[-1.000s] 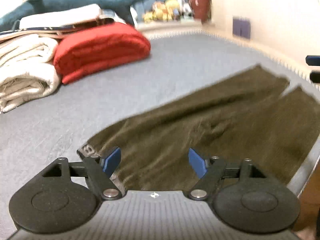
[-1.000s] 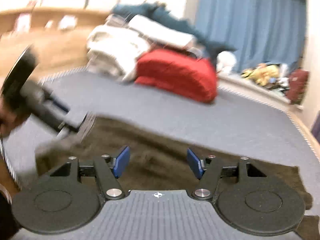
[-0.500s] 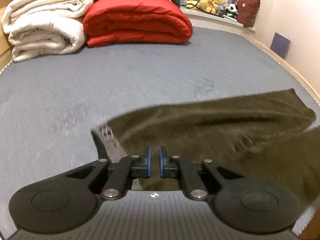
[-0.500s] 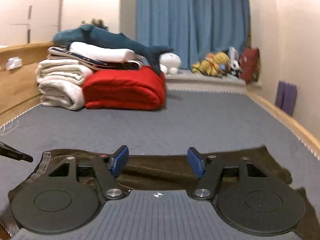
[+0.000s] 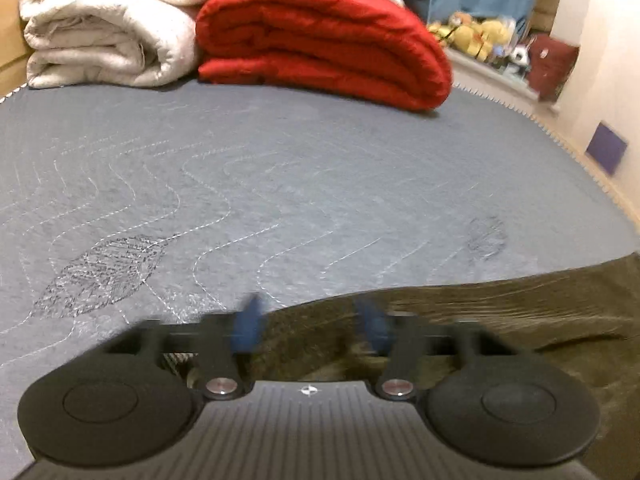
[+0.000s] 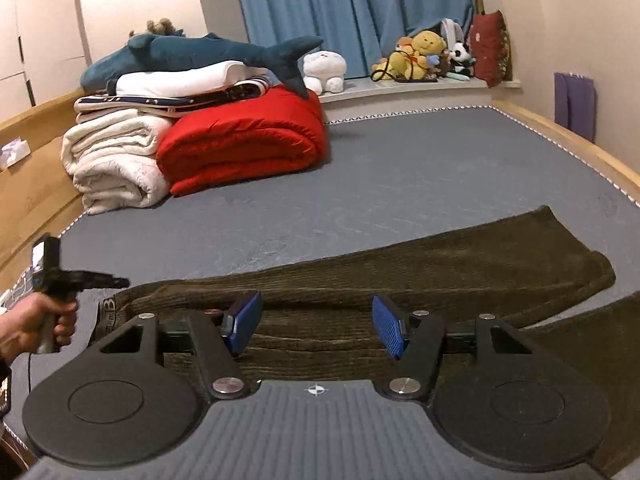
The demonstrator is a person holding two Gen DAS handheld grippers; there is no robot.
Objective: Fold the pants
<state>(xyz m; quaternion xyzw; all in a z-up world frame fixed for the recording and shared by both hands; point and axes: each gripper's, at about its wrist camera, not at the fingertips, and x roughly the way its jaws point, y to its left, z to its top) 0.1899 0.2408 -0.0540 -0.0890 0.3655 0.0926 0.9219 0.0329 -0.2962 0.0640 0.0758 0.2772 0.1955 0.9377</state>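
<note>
Dark olive corduroy pants (image 6: 400, 272) lie flat across the grey mattress (image 6: 400, 184), waistband (image 6: 108, 312) to the left and legs running right. My right gripper (image 6: 316, 320) hangs open just above the pants near the waist, with nothing pinched. My left gripper (image 5: 308, 320) is blurred and its jaws are opening over the far edge of the pants (image 5: 500, 312), with no cloth between the pads. In the right wrist view a hand (image 6: 32, 324) holds the left gripper (image 6: 116, 281) just beyond the waistband corner.
A rolled red quilt (image 6: 244, 144) and folded white blankets (image 6: 116, 160) are stacked at the far left, a plush shark (image 6: 192, 54) on top. A wooden bed frame (image 6: 560, 136) borders the mattress. Soft toys (image 6: 424, 52) line the sill under blue curtains.
The left gripper snapped shut, then spread apart again while sweeping left to the pants' waist end. The right gripper rolled level and settled lower over the pants.
</note>
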